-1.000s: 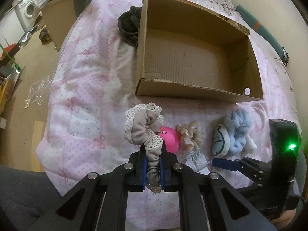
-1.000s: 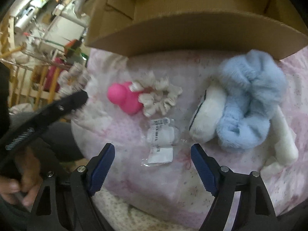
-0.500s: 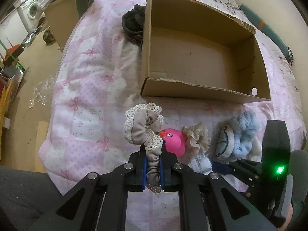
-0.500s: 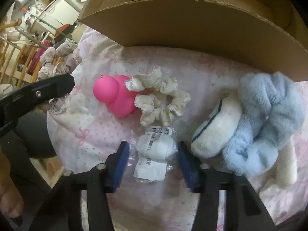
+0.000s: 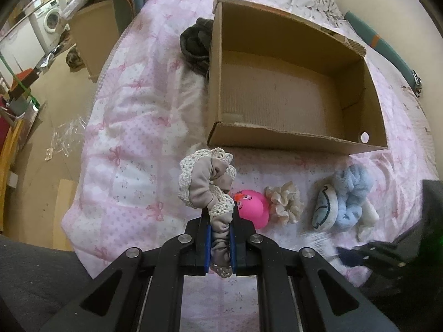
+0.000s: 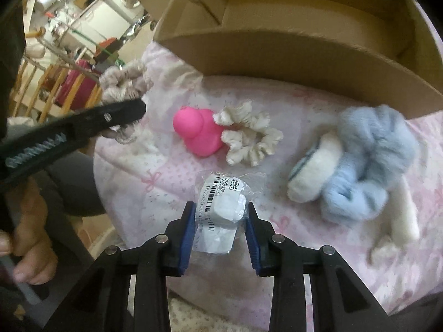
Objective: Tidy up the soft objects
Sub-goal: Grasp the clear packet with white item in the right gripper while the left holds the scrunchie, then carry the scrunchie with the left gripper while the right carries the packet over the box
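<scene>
Pink bedding [image 5: 133, 127] carries light, squashy things: left tongs [image 5: 220, 238] clench the limp scrunchie [image 5: 206, 184] by its band, right tongs [image 6: 218, 229] close around the slippery bagged packet [image 6: 221, 207], best gripped mid-body.

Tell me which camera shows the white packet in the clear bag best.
The right wrist view: the white packet sits sharp and central between the right gripper fingers, barcode label readable. The left wrist view shows it only as a pale blur at the right gripper's tip, near the blue scrunchie.
</scene>
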